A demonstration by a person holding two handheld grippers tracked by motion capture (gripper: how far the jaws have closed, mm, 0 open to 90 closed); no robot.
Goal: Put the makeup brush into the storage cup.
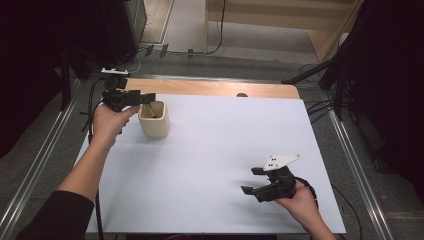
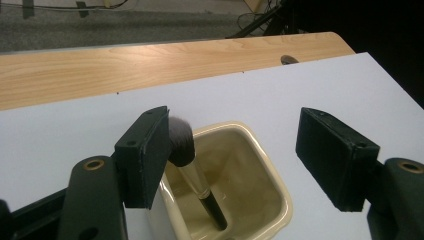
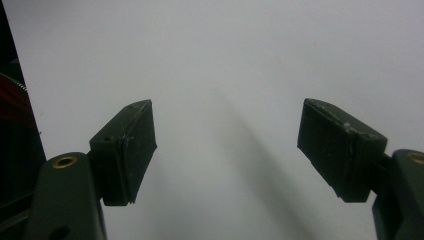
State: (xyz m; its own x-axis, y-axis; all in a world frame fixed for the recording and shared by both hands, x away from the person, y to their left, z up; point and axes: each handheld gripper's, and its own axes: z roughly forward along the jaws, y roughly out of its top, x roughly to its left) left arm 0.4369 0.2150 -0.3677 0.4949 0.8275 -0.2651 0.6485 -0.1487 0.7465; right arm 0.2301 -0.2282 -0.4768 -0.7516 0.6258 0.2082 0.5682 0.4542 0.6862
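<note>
White sheeting covers most of the bench, with a strip of bare wood along its far edge and dark, hard-to-read surroundings beyond. A cream square cup stands near the far left corner of the sheet. Inside it a makeup brush leans bristles up, its dark head just clear of the rim; the handle's lower end is lost in the cup's shadowed bottom, and in the high view the brush is barely made out. The left claw hovers over the cup's rim, spread wide and gripping nothing; in the left gripper view its left jaw partly covers the bristles, so contact there cannot be judged. The right claw sits near the front right, well apart, jaws wide with only bare sheet between them.
</note>
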